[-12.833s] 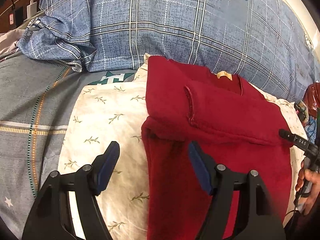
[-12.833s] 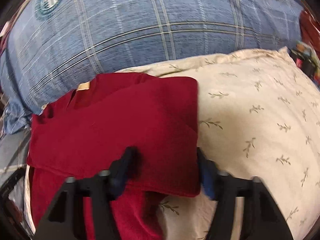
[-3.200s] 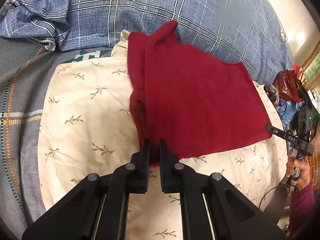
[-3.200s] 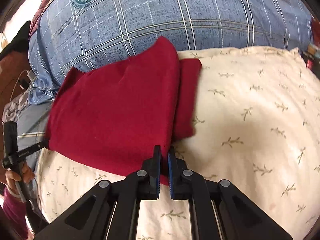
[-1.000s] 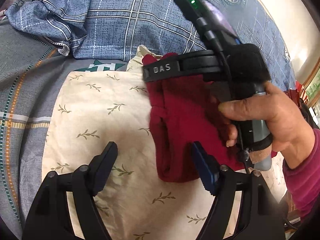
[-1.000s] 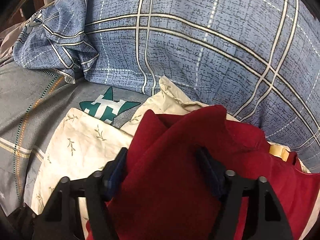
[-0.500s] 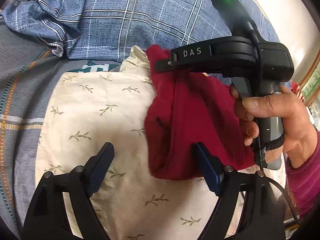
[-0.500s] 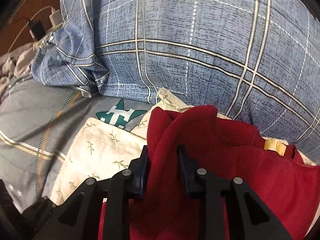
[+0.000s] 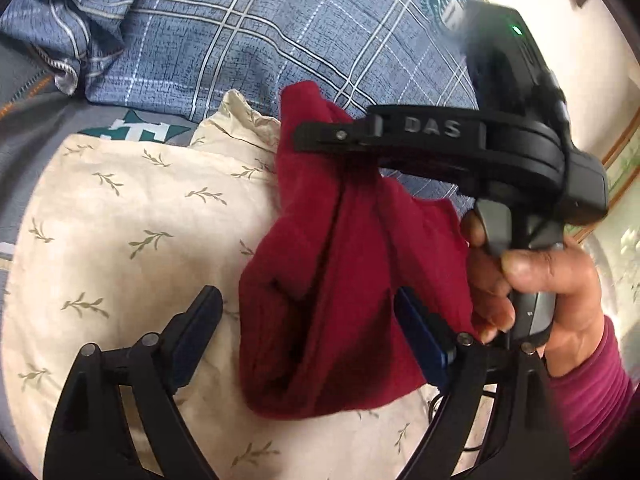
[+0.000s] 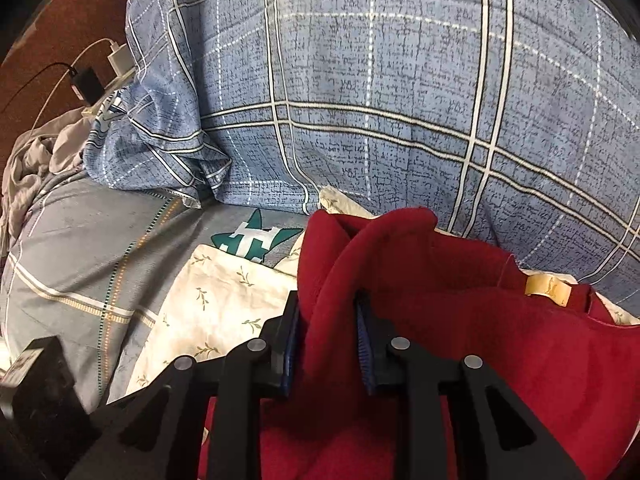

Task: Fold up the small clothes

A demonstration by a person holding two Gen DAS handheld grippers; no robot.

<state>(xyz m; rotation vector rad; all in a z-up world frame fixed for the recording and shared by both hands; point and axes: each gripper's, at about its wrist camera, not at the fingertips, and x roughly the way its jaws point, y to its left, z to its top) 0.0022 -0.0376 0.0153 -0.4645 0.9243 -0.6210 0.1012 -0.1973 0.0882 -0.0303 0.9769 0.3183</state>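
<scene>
A dark red garment (image 9: 344, 280) lies bunched on a cream leaf-print pillow (image 9: 120, 220), its far corner lifted. In the left wrist view my left gripper (image 9: 312, 320) straddles the near end of the bundle. Its jaws are opening, with the cloth between them but apart from the left pad. A hand (image 9: 540, 280) holds my right gripper (image 9: 320, 138) from the right. In the right wrist view the right gripper (image 10: 328, 320) has a thick fold of the red garment (image 10: 460, 360) squeezed between its pads, jaws still closing. A tan neck label (image 10: 546, 288) shows at right.
A big blue plaid duvet (image 10: 400, 100) bulks behind the pillow. Grey patterned sheet (image 10: 80, 240) spreads to the left, with a crumpled grey cloth (image 10: 28, 160) at its edge. Chargers and cables (image 10: 96, 72) lie at the far left by dark wood.
The right gripper has shut on the garment's far fold and raised it, so the cloth now hangs bunched. The left gripper's jaws have spread wider and come closer to the bundle.
</scene>
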